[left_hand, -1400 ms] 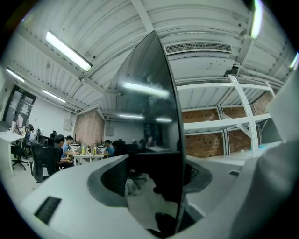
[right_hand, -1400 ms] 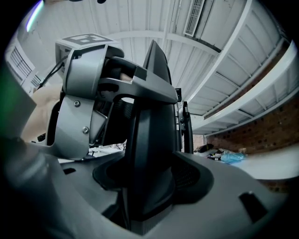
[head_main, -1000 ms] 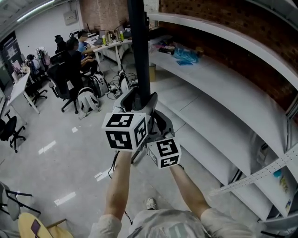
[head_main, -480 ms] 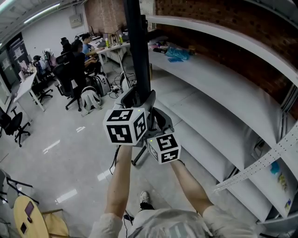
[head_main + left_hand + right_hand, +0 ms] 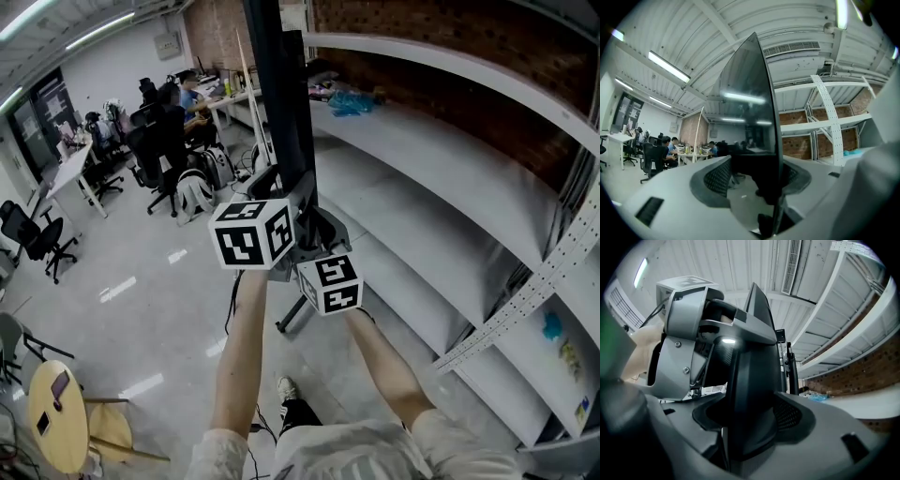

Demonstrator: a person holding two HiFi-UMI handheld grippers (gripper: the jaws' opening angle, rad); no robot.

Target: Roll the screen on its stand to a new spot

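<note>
Both the left gripper (image 5: 277, 192) and the right gripper (image 5: 317, 230) have their fingers (image 5: 717, 178) clamped tight on the screen (image 5: 281, 94), which stands upright between them on its stand (image 5: 295, 314). I'd push slow and level with even pressure from both grips, so it doesn't twist or tip. The floor (image 5: 141, 309) looks glossy and smooth, the shelves (image 5: 450, 187) run close on the right fingers' side, and people (image 5: 164, 131) sit at desks (image 5: 70, 173) well beyond the left fingers.

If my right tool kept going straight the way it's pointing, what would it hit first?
The screen. The right tool is closed on its dark edge, so there is no free travel ahead. Pushing straight on would probably just press the screen deeper between the jaws.
</note>
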